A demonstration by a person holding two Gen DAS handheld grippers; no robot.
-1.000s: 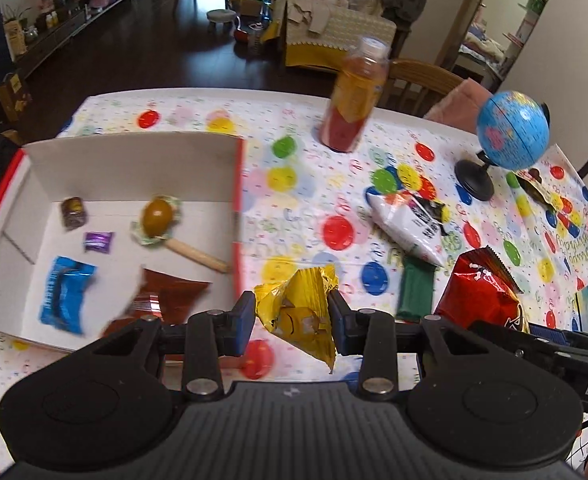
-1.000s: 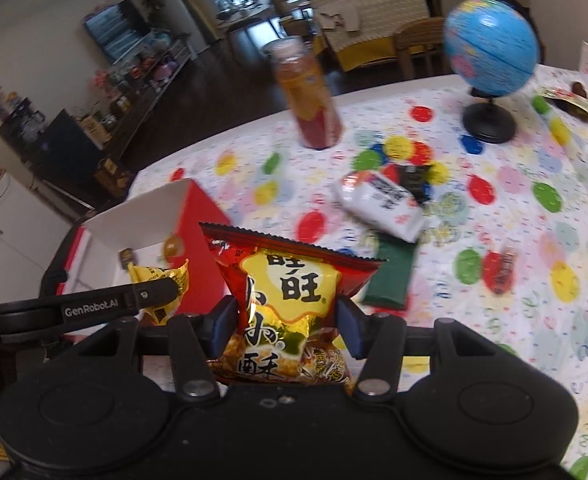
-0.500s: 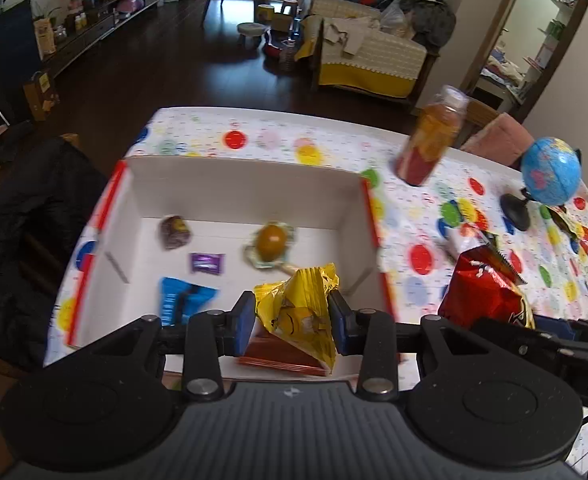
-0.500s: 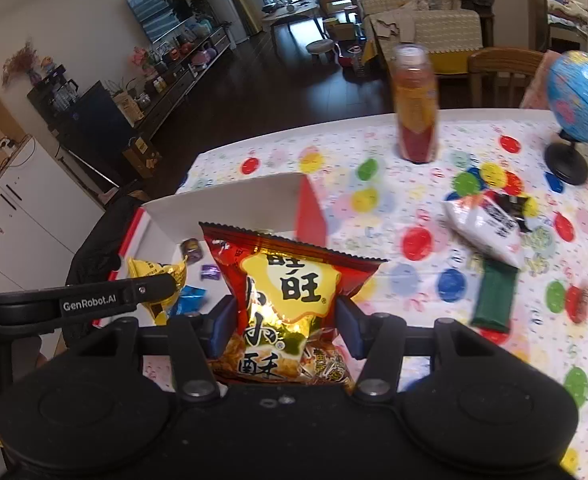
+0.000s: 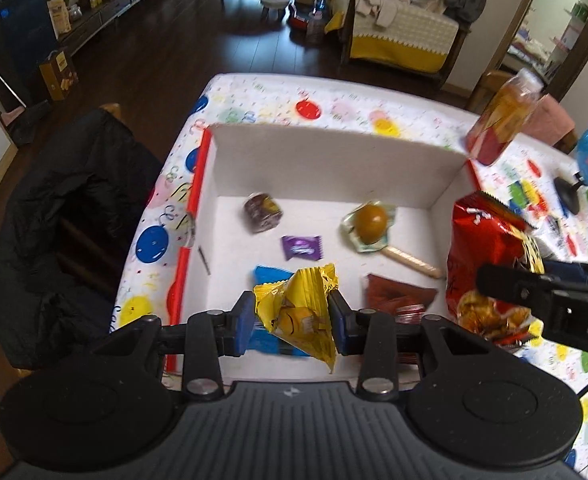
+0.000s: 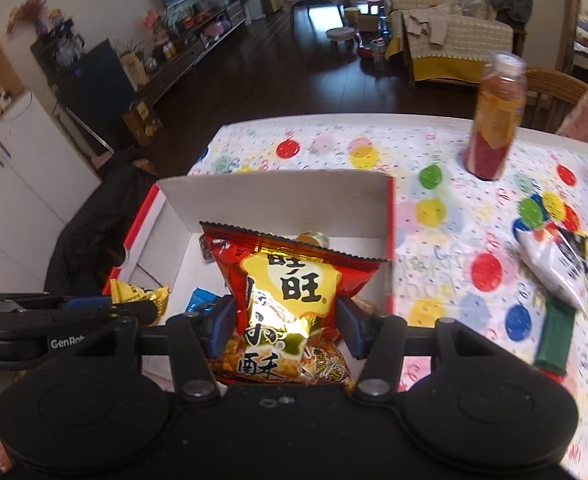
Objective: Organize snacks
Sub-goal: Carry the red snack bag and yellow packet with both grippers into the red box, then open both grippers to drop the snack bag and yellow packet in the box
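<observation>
My left wrist camera looks forward and down along my fingers [image 5: 245, 316] from close above the white box [image 5: 334, 168], taking in its whole floor and the tabletop [image 5: 334, 100] edge beyond. My right wrist camera sits just right of it, facing the same way but flatter, seeing the box [image 6: 277, 196], the bottle [image 6: 494, 120] and tabletop [image 6: 434, 152]. Both share the box, the bottle [image 5: 502, 120] and the living room behind.
</observation>
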